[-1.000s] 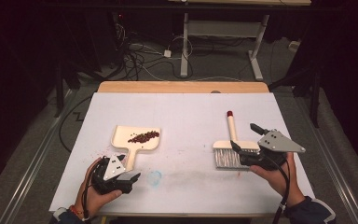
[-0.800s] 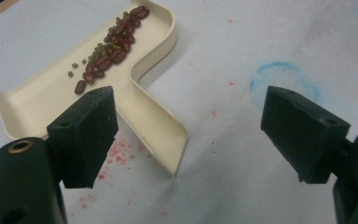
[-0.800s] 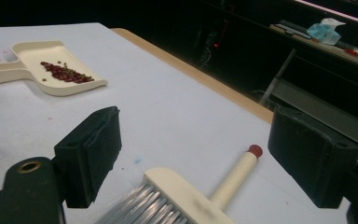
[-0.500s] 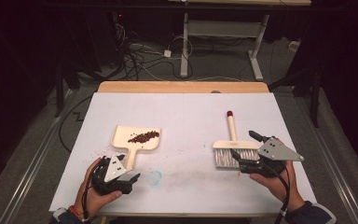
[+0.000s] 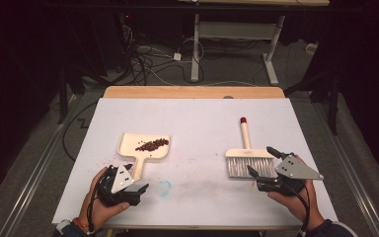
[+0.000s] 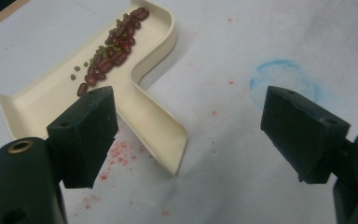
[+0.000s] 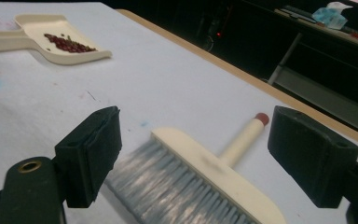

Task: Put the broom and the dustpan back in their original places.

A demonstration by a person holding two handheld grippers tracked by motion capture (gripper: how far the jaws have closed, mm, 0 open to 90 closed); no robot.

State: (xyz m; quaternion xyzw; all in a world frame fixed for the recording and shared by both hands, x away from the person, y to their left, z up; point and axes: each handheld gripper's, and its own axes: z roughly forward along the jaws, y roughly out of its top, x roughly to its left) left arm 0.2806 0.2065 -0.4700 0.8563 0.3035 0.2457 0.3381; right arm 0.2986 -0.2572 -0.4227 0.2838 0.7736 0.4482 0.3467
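A cream dustpan (image 5: 128, 143) lies left of centre on the white table, with red-brown beans (image 5: 152, 144) in its tray. My left gripper (image 5: 131, 178) is open just short of the handle's end. In the left gripper view the dustpan (image 6: 158, 121) sits between and beyond the open gripper (image 6: 189, 107), untouched, and the beans (image 6: 112, 51) lie farther up. At the right is a cream brush (image 5: 249, 154) with grey bristles and a red-tipped handle. My right gripper (image 5: 261, 161) is open beside the bristles. In the right gripper view the brush (image 7: 205, 161) lies ahead of the open gripper (image 7: 200, 126).
A faint blue ring mark (image 5: 164, 187) and red stains are on the white table cover (image 5: 197, 123). The table's wooden far edge (image 5: 192, 92) runs behind it. Cables and desk legs are on the dark floor beyond. The right gripper view shows the dustpan (image 7: 37, 23) far off.
My right gripper has drawn back toward the near edge, away from the brush head. The left gripper has hardly moved. Dustpan and brush lie where they were.
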